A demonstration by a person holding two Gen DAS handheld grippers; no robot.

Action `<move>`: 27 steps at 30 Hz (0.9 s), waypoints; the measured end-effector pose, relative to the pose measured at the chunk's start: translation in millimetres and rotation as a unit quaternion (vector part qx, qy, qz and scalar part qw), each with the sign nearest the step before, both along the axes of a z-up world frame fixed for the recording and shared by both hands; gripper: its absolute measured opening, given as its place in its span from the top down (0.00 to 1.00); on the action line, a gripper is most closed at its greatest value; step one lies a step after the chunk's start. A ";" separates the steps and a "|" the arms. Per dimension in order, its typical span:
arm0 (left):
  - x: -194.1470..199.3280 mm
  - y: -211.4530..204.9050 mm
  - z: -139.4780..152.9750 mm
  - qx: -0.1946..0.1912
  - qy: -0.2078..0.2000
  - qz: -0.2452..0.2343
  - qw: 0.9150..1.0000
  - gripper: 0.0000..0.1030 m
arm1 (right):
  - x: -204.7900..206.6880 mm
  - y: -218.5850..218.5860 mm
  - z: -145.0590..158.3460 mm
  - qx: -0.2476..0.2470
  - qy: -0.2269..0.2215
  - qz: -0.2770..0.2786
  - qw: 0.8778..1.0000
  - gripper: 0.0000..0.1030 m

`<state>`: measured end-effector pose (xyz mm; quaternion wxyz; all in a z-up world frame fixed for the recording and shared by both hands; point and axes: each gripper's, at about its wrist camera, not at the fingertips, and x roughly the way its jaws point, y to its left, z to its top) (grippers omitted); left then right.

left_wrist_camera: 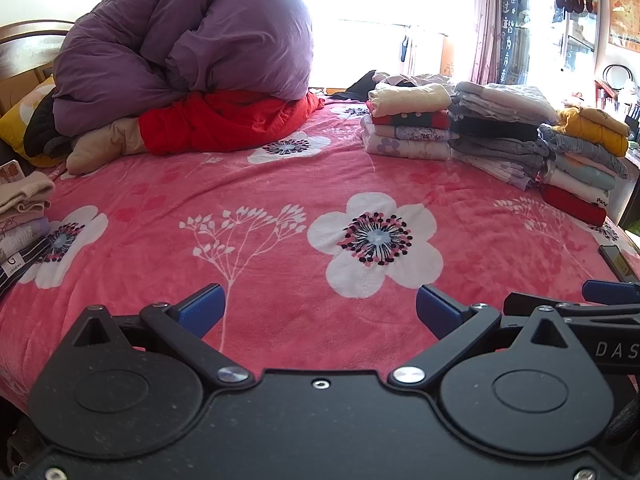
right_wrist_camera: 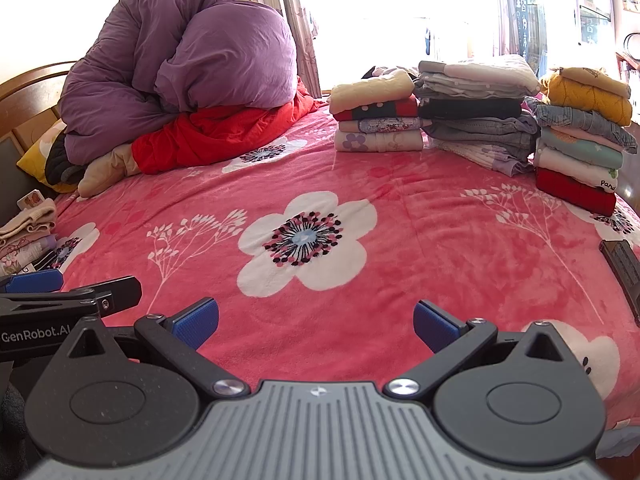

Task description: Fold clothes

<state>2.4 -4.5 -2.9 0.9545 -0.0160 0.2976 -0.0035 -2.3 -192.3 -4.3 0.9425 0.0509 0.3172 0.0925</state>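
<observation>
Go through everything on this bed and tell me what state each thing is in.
Left gripper: open, empty.
Right gripper: open, empty.
Purple quilt: bundled atop red quilt.
Three clothes stacks at far right: folded.
Small clothes stack at left edge: folded.
Pink floral blanket: spread flat.

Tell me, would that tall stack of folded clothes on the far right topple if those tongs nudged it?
Probably. The right-hand stack is the tallest of the piles, and its layers overhang unevenly, so a push near the yellow sweater on top would likely slide the upper pieces off. It sits on a soft pink blanket, which gives little firm footing. Each piece would go floppy once lifted.
</observation>
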 end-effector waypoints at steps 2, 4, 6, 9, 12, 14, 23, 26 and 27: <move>0.0 0.4 0.6 -0.001 0.000 0.000 1.000 0.00 | 0.0 0.0 0.1 0.000 0.000 0.000 1.000 0.00; -0.6 1.1 1.3 -0.001 -0.001 -0.002 1.000 0.00 | -0.3 0.3 0.7 -0.001 -0.001 0.000 1.000 0.00; -1.7 4.3 3.3 -0.004 -0.002 -0.008 1.000 0.00 | -1.4 0.5 1.4 0.000 -0.002 0.001 1.000 0.00; -4.2 19.0 10.8 -0.019 -0.012 -0.005 1.000 0.00 | -4.1 1.4 4.7 0.008 -0.008 0.006 1.000 0.00; -5.3 46.3 22.3 -0.033 -0.024 0.010 0.999 0.00 | -5.5 4.2 13.2 0.012 -0.025 0.021 0.999 0.00; -5.1 69.3 30.3 -0.034 -0.032 0.029 0.998 0.00 | -3.8 10.3 21.2 0.002 -0.045 0.035 0.998 0.00; -3.9 200.8 39.3 0.015 -0.077 0.174 0.982 0.00 | 42.3 36.9 29.0 -0.018 -0.104 0.078 0.991 0.00; -0.8 249.3 33.1 0.017 -0.054 0.236 0.970 0.00 | 61.7 42.8 16.5 -0.011 -0.106 0.086 0.991 0.00; -1.9 264.6 31.3 0.015 -0.054 0.257 0.965 0.00 | 68.4 44.1 11.9 -0.003 -0.107 0.090 0.990 0.00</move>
